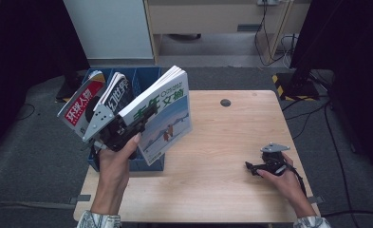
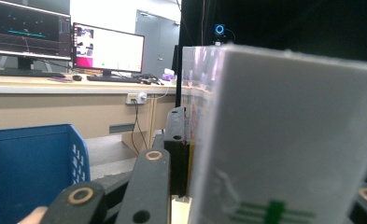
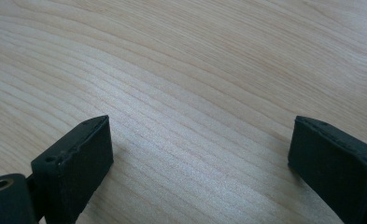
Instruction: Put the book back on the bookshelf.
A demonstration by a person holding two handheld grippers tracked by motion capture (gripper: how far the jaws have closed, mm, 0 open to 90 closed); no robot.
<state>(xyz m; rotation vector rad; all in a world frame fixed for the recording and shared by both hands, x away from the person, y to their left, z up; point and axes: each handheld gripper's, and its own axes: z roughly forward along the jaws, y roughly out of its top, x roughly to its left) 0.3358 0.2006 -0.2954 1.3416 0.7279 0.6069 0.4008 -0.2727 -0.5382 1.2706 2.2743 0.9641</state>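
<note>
At the far left of the wooden tabletop point(image 1: 222, 161), a blue crate point(image 1: 148, 164) sat right at the edge, with two magazines point(image 1: 87, 102) leaning upright inside it. The left tongs point(image 1: 127, 124) were clenched on a third, thick magazine point(image 1: 167, 114) with a blue-and-white cover, held upright and tilted just above the crate's near right corner; in the left gripper view its white page block point(image 2: 293, 140) stood pressed against the black jaw beside the crate wall point(image 2: 31, 163). The grip looked to be near one edge only, so the heavy magazine could have swung, fanned open or slipped free. Lowered carelessly, it could have caught the crate rim or knocked the leaning magazines, and since the crate sat at the tabletop's edge, a hard shove might have pushed it off. To the right, the tabletop lay bare and wide, with a small dark hole point(image 1: 225, 102) near the back edge, leaving plenty of room to move. Farther right, the right tongs point(image 1: 250, 166) rested low on the wood, released and holding nothing, their pads point(image 3: 78, 163) spread well apart, near the right edge.
</note>
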